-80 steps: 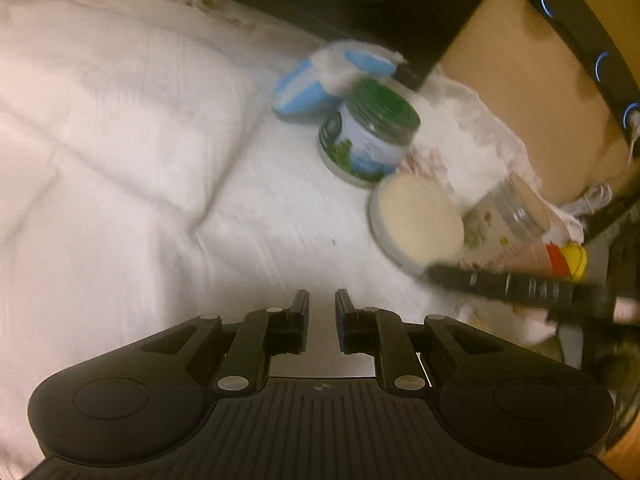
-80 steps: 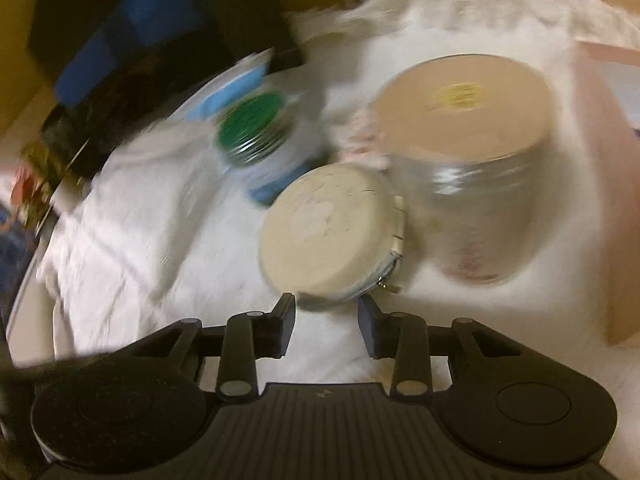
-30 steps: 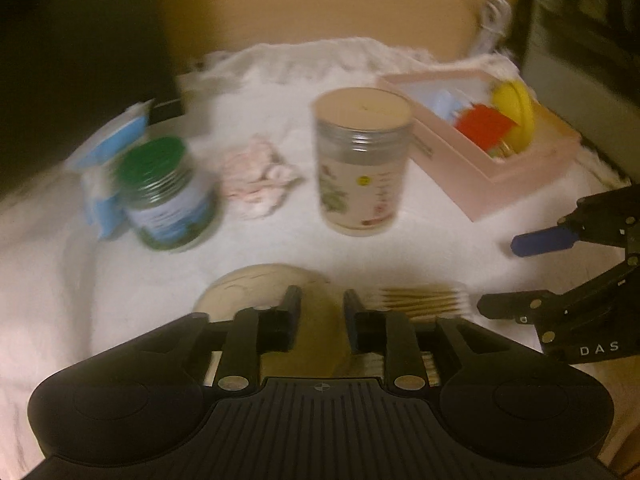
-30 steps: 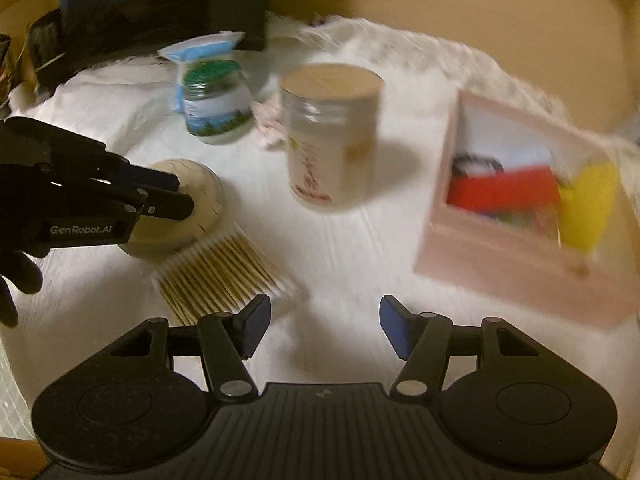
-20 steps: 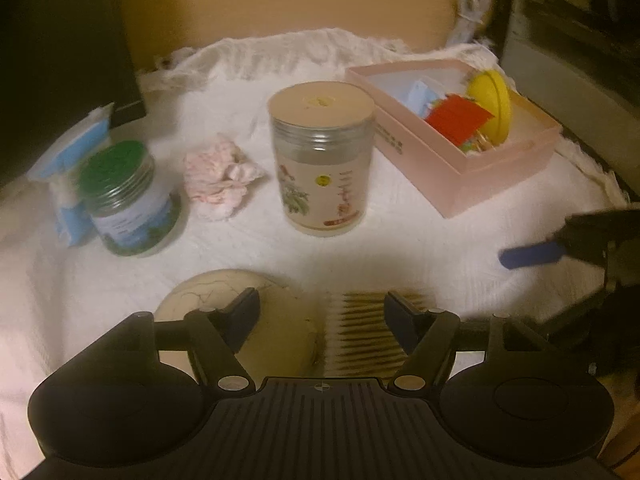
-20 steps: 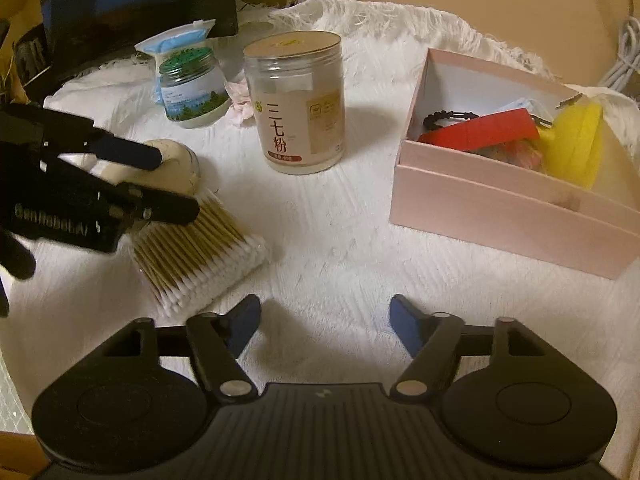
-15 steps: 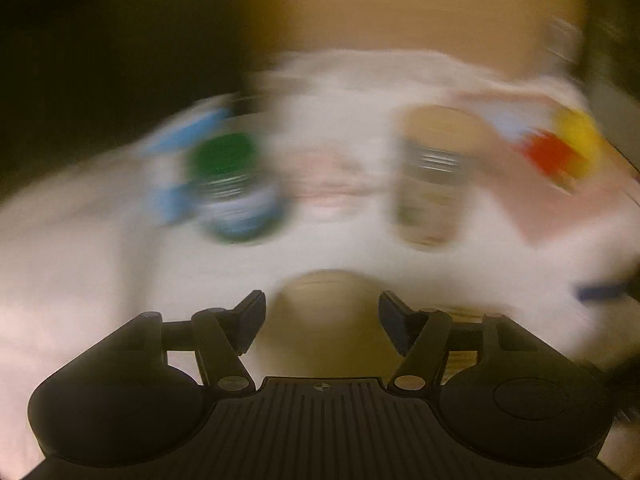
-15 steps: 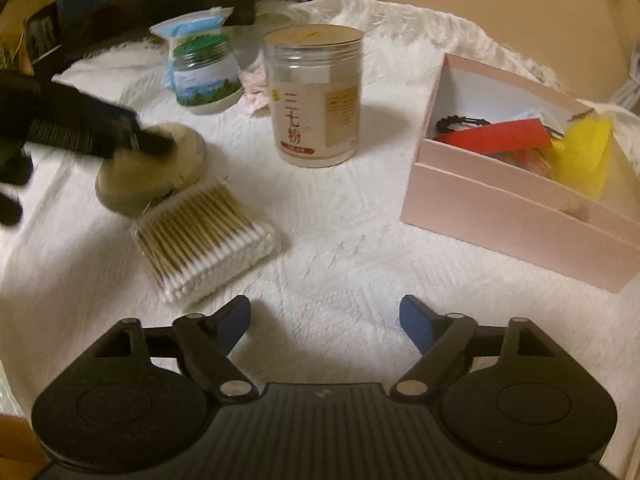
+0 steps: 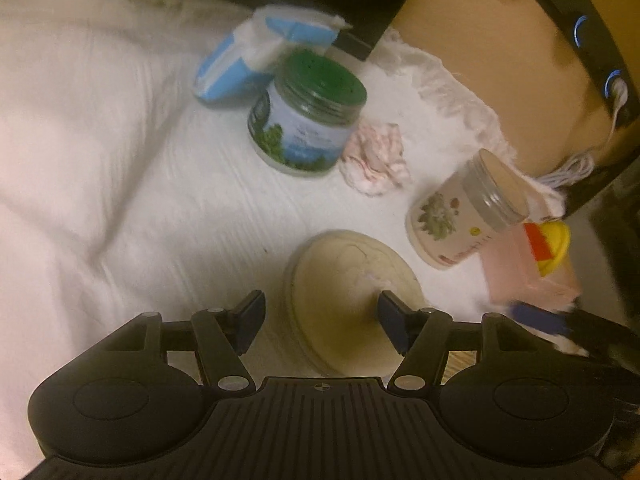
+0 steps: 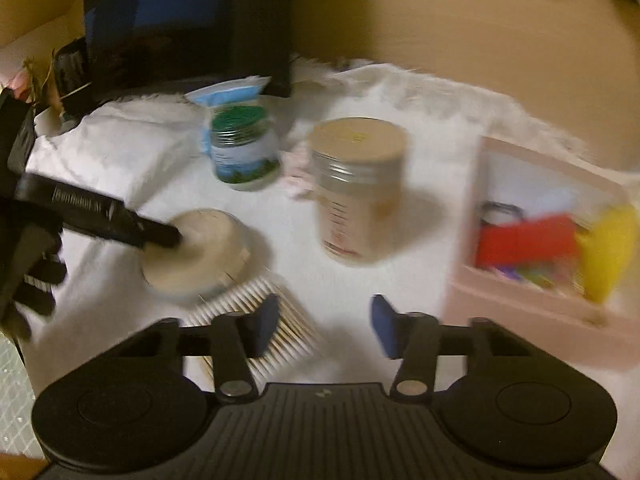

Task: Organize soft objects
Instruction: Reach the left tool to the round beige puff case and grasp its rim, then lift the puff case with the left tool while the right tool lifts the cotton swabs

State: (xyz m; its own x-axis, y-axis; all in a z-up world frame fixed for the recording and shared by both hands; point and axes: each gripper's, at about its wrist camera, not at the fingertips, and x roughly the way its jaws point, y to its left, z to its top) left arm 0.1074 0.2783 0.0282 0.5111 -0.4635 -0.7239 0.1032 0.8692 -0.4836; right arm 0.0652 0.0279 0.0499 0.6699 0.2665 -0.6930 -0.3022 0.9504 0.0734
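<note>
left tongs (image 9: pixel 320 316) wide around round pouch (image 9: pixel 348 300); right tongs (image 10: pixel 322 326) closing, empty.

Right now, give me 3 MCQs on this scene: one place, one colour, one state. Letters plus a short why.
1. Where is the crumpled pink cloth?
A. inside the pink box
B. on the white cover between the two jars
C. on top of the round pouch

2. What colour is the lid of the short jar?
A. green
B. red
C. yellow

3. How do the left tongs stand?
A. clamped shut on the cotton swabs
B. shut with nothing between them
C. wide open, with the round cream pouch in the gap

Key: 1 B, the cloth lies on the cover between the short jar and the tall jar. 2 A, its screw lid is green. 3 C, the pads stand far apart and the pouch lies between them; whether they touch it is unclear.
</note>
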